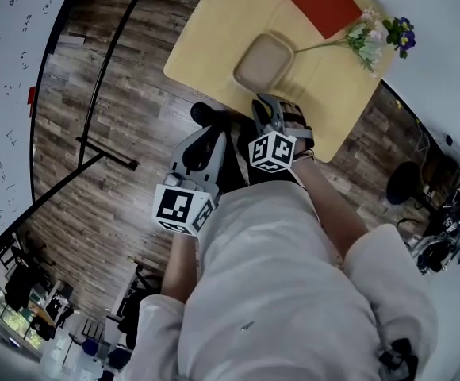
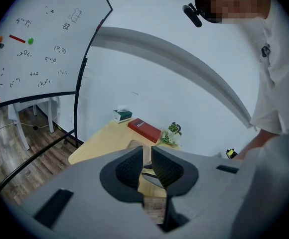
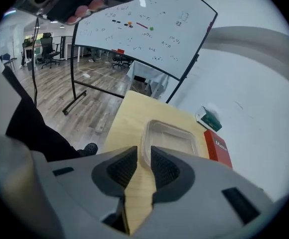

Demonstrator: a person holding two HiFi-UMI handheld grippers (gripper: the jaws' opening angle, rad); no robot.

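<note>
A clear plastic tray (image 1: 263,62), shallow, rectangular with rounded corners and a rolled rim, lies on the pale wooden table (image 1: 214,38) about midway along its near edge and a little in from it. The right gripper (image 3: 143,154) points at it from that edge. Its two ribbed dark pads are only a narrow slit apart and hold nothing, and the tray's near rim lines up with the slit just past the tips. Whether it touches them cannot be told. The left gripper (image 2: 147,156) hangs off the table over the plank-pattern wooden floor (image 1: 111,94). Its jaws are likewise parted by a thin gap and are empty. Both grippers have smooth grey shells with matt black inserts. Behind the tray, toward the table's far edge by the white wall, lies a flat red book (image 1: 317,0). A sprig of pale and purple flowers (image 1: 382,38) rests near the right far corner, its thin stem reaching toward the tray. A green tissue box (image 3: 212,118) sits at the far edge beside the book. A whiteboard (image 3: 144,29) on a black tubular stand (image 1: 107,153) stands to the left of the table.
</note>
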